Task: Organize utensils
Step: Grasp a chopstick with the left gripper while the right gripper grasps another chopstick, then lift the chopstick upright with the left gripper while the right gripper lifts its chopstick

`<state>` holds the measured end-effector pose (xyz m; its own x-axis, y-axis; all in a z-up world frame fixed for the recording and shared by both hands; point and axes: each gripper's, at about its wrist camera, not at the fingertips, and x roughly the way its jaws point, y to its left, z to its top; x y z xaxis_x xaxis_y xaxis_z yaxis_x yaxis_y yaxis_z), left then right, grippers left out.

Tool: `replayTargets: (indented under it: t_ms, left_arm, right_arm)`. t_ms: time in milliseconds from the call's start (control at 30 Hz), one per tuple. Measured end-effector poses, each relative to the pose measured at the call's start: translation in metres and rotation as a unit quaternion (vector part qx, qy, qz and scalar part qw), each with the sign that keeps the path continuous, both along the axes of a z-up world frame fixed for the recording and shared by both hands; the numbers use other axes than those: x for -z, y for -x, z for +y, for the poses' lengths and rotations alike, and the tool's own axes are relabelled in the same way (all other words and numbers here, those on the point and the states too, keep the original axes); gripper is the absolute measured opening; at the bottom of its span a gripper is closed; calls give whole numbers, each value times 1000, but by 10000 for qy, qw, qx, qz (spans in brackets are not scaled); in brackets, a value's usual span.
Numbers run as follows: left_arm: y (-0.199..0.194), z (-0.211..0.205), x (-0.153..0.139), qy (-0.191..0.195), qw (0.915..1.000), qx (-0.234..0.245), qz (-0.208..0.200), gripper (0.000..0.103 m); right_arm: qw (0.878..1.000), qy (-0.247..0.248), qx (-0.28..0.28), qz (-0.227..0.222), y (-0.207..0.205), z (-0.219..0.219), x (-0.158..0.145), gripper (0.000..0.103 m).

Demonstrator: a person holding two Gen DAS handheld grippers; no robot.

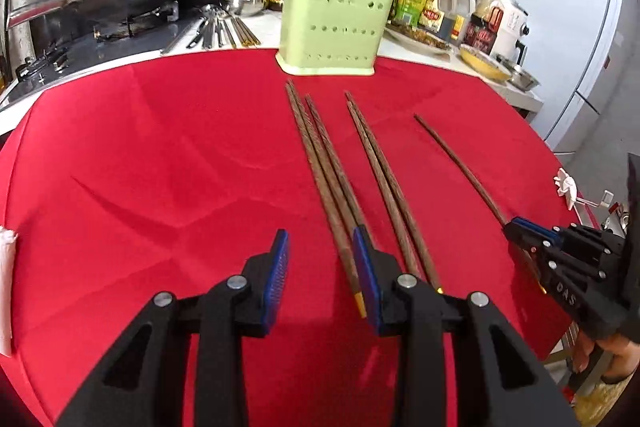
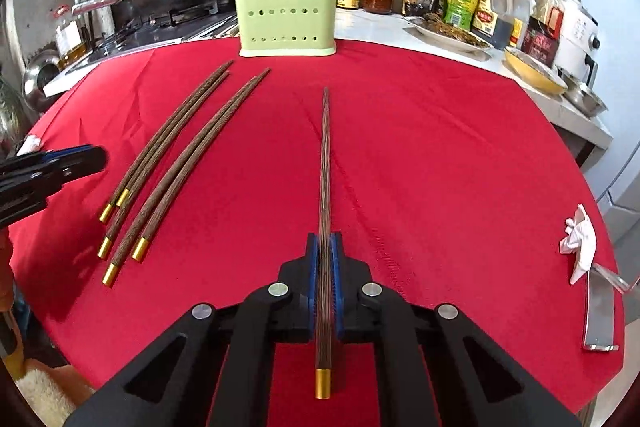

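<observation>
A pale green perforated utensil holder (image 1: 335, 27) stands at the far edge of the red cloth (image 1: 160, 155) and holds several chopsticks; it also shows in the right wrist view (image 2: 286, 13). Several brown chopsticks with gold caps (image 1: 324, 171) lie on the cloth in front of it, also seen in the right wrist view (image 2: 168, 163). My left gripper (image 1: 320, 267) is open, just left of their near ends, holding nothing. My right gripper (image 2: 325, 267) is shut on one chopstick (image 2: 325, 155), pointing toward the holder; it shows in the left wrist view (image 1: 520, 227).
Sauce bottles (image 2: 464, 3), plates and bowls (image 2: 532, 71) crowd the counter behind and right of the cloth. A wok and stove (image 1: 120, 7) are at back left. A metal clip with white paper (image 2: 588, 267) sits at the cloth's right edge.
</observation>
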<state>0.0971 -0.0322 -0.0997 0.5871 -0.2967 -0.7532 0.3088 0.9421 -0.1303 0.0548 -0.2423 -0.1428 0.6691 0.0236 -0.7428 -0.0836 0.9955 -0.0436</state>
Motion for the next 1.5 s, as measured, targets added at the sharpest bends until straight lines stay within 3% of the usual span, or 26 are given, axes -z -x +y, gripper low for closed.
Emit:
replayTargets:
  t_ms: [167, 300, 633, 733, 1100, 1267, 1467, 1500]
  left_arm:
    - [-8, -14, 8, -162, 9997, 13, 164, 26]
    - [-12, -17, 13, -389, 9987, -155, 290, 15]
    - [-6, -29, 14, -1038, 9945, -67, 145, 15]
    - [2, -24, 15, -1230, 9923, -120, 69, 8]
    - [24, 0, 15, -1118, 9936, -171, -24, 8]
    - [26, -1, 16, -1119, 9936, -140, -81, 8]
    - [32, -4, 17, -1226, 9923, -87, -174, 8]
    - [33, -5, 17, -1268, 9917, -81, -210, 8]
  right_arm:
    - [10000, -45, -42, 3, -2, 0, 0, 7]
    - [9999, -98, -32, -17, -2, -1, 0, 7]
    - [9999, -104, -22, -102, 0, 1, 1, 7]
    - [9999, -107, -31, -120, 5, 0, 1, 8]
    - [9987, -449, -1, -247, 32, -11, 3, 11]
    - [9983, -496, -4, -298, 43, -11, 3, 20]
    - [9988, -249, 45, -409, 56, -7, 5, 18]
    - [9988, -249, 51, -422, 56, -5, 5, 13]
